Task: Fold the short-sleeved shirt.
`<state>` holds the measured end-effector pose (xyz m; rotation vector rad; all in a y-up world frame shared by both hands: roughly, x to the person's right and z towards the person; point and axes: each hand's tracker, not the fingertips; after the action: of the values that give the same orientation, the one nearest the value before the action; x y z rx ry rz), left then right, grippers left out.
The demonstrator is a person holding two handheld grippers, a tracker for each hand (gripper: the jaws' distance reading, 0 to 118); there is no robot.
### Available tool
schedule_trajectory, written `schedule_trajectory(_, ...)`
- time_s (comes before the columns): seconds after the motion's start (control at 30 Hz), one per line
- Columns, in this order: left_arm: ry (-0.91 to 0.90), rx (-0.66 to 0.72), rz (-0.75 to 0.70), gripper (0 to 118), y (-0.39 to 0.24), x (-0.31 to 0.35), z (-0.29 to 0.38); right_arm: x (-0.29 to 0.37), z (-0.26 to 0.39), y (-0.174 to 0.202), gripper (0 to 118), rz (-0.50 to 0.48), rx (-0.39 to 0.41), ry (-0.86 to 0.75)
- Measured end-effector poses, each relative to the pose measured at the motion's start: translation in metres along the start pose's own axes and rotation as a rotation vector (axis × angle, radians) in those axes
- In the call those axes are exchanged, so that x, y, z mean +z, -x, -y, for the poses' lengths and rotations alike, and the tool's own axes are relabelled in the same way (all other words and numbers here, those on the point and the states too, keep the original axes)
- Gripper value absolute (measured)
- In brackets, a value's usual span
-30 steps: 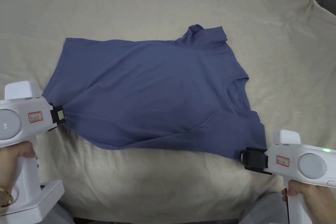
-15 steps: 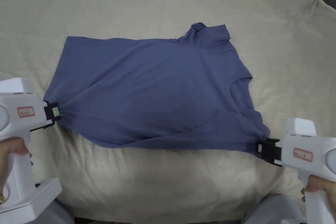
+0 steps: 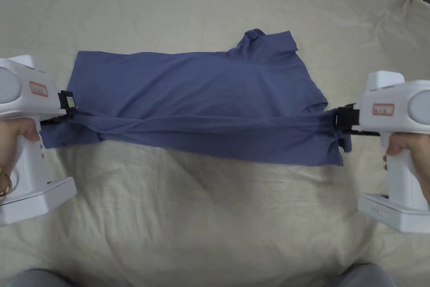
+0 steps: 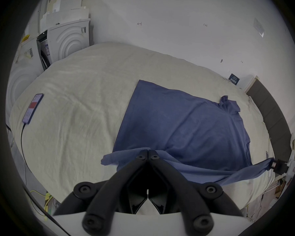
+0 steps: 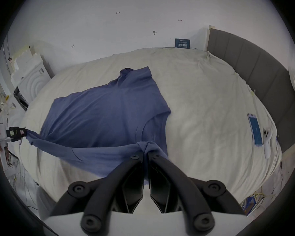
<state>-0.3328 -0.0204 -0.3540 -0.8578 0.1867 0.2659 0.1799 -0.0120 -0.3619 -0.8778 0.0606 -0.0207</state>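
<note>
A: Where's the shirt [image 3: 201,90]?

B: Spread on the bed [image 3: 210,216], between the two tongs. Its near edge is lifted and pulled taut from one to the other; the far part lies flat beyond them.

A: And the left tongs [image 3: 69,109]?

B: Clenched on the hem corner, jaws together with cloth between them.

A: The right tongs [image 3: 338,119]?

B: Clamped on bunched cloth at the shoulder end.

A: Anything else?

B: One phone [image 4: 33,107] lies well out past the left tongs, another phone [image 5: 255,131] past the right.
</note>
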Motion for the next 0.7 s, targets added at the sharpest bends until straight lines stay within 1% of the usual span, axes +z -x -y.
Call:
schedule_trajectory(0.13,0.037,-0.038,-0.043,0,-0.009,-0.032,-0.015,-0.04,-0.029,0.009,4,0.046,0.02,0.004)
schedule_trajectory(0.23,0.069,-0.052,-0.069,0,-0.012,-0.053,-0.019,-0.072,-0.043,0.012,4,0.056,0.025,0.054)
schedule_trajectory(0.33,0.097,-0.06,-0.088,0,-0.014,-0.074,-0.022,-0.103,-0.048,0.014,4,0.076,0.025,0.098)
schedule_trajectory(0.47,0.114,-0.07,-0.106,0,-0.017,-0.096,-0.021,-0.133,-0.048,0.014,4,0.084,-0.012,0.119)
schedule_trajectory(0.57,0.126,-0.075,-0.111,0,-0.018,-0.105,-0.019,-0.145,-0.045,0.015,5,0.095,0.0,0.134)
schedule_trajectory(0.6,0.124,-0.08,-0.111,3,-0.017,-0.105,-0.017,-0.146,-0.044,0.016,10,0.098,0.006,0.138)
schedule_trajectory(0.63,0.113,-0.08,-0.106,15,-0.017,-0.104,-0.016,-0.147,-0.043,0.016,25,0.099,0.007,0.136)
schedule_trajectory(0.67,0.105,-0.082,-0.102,29,-0.016,-0.103,-0.016,-0.144,-0.044,0.014,47,0.094,0.004,0.129)
schedule_trajectory(0.7,0.1,-0.085,-0.103,60,-0.017,-0.099,-0.016,-0.141,-0.045,0.012,79,0.09,-0.001,0.127)
